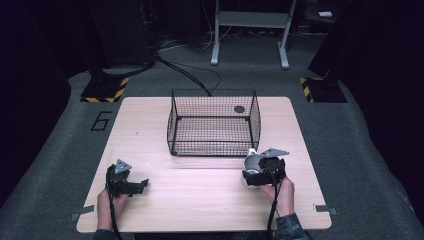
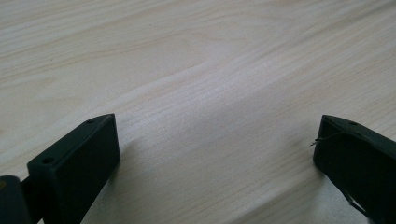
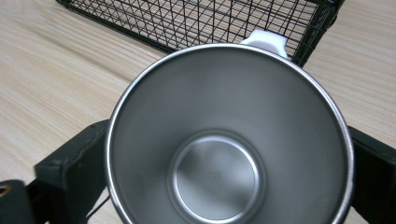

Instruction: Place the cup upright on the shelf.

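- Left gripper [image 1: 142, 184] sits low over the table's [image 1: 200, 210] near-left corner, a hand [image 1: 106, 204] behind it; in the left gripper view its black jaws stand wide apart with bare pale wood between them.
- Right gripper [image 1: 251, 175] is toward the near-right part of the table, its jaws closed against either side of a steel cup [image 3: 229, 135], one jaw pressing each wall of it.
- In the right gripper view the steel cup faces the camera open-mouthed, so you look straight down to its round bottom; a white handle [image 3: 265, 41] juts from the far rim.
- From above, the cup [image 1: 251, 163] lies just in front of the basket's near-right corner.
- Farther back, a black wire basket [image 1: 214, 122] stands at the middle of the table toward the far edge, and a dark round spot [image 1: 239, 109] shows on the tabletop through its mesh at the far right.
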### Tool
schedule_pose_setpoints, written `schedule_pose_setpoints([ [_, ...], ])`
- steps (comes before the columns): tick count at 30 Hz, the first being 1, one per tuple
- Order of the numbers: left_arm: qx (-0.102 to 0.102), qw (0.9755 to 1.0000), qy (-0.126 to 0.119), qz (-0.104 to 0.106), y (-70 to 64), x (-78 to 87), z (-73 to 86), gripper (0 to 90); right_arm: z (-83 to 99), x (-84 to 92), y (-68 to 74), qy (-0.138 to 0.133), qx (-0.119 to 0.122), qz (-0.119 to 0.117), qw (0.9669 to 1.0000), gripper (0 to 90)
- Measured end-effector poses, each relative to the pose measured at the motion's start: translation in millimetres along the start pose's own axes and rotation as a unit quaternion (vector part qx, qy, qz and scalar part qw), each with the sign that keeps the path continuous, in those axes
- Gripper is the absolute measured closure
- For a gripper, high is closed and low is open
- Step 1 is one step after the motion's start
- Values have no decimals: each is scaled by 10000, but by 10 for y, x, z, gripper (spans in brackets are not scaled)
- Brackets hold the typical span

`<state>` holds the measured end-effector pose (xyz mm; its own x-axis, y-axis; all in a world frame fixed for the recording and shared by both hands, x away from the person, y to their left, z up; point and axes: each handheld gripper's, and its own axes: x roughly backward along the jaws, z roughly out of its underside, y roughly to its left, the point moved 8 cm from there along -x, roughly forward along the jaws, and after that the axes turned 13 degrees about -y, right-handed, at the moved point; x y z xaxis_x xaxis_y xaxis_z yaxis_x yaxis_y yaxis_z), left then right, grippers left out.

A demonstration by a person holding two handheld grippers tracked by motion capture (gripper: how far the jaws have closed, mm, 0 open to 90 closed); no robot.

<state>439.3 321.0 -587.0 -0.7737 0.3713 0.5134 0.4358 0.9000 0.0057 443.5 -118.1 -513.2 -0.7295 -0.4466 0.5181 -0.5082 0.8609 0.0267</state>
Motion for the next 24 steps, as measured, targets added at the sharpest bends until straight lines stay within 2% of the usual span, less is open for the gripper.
schedule_pose_setpoints([
  [5, -3, 10000, 2, 1, 0, 0, 0, 5, -3, -1, 6, -14, -37, 67, 10000, 47],
  [9, -3, 10000, 2, 0, 1, 0, 0, 5, 1, 5, -3, -8, 35, 68, 10000, 50],
  [15, -4, 10000, 1, 1, 1, 0, 0, 5, 2, 7, 13, -58, -86, 136, 9999, 54],
  [24, -1, 10000, 0, 0, 0, 0, 0, 5, 12, 37, -18, -121, 19, 111, 9999, 57],
])
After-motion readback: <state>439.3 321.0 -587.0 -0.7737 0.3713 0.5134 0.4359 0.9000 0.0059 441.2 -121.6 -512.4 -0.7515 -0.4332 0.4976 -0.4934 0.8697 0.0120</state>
